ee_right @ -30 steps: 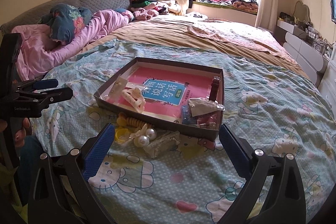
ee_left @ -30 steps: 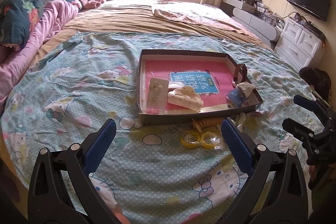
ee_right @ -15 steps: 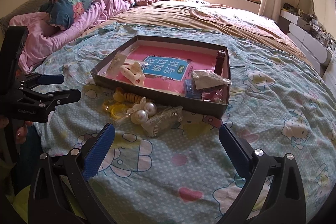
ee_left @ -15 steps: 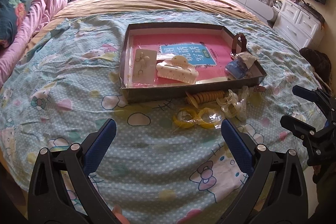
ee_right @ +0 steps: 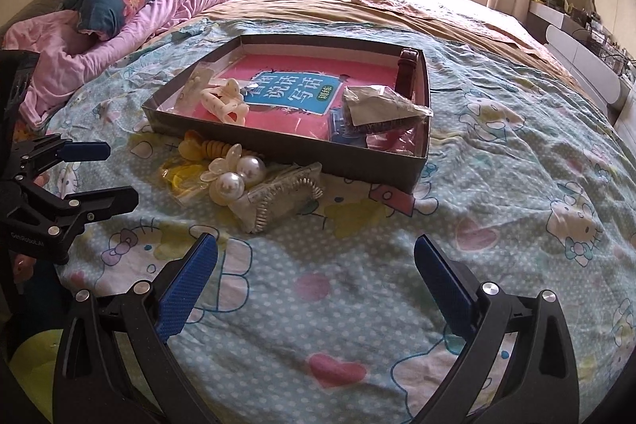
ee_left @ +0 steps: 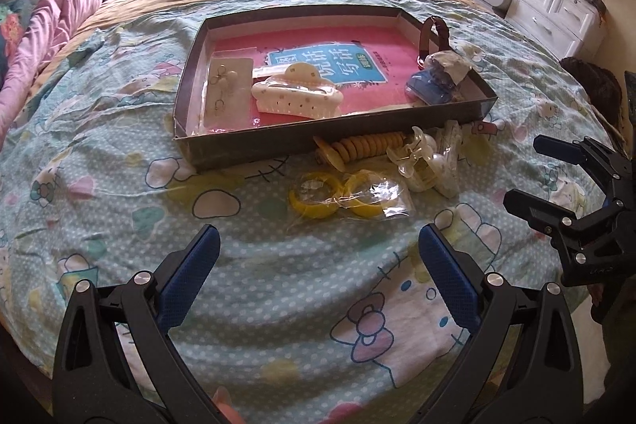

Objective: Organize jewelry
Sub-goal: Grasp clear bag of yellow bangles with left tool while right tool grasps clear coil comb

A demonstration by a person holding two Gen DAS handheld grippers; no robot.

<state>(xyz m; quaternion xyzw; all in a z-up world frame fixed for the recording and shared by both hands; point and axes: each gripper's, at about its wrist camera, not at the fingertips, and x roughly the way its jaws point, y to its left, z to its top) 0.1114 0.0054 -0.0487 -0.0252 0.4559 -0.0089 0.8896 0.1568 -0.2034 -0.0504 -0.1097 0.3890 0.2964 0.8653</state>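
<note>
As both claws near, tray (ee_left: 242, 150) looms larger, seemingly.

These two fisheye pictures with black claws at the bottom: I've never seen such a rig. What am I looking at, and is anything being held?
No robot here: a person holds one two-finger gripper in each hand, with a camera on each looking along its fingers. The left view shows the left gripper open and empty, with the right gripper at its edge; the right view shows the right one from its own camera, also open and empty. On the bedspread sits a shallow box holding a cream hair claw and other pieces. Beside the box, outside it, lie bagged yellow rings and a pearl clip.
</note>
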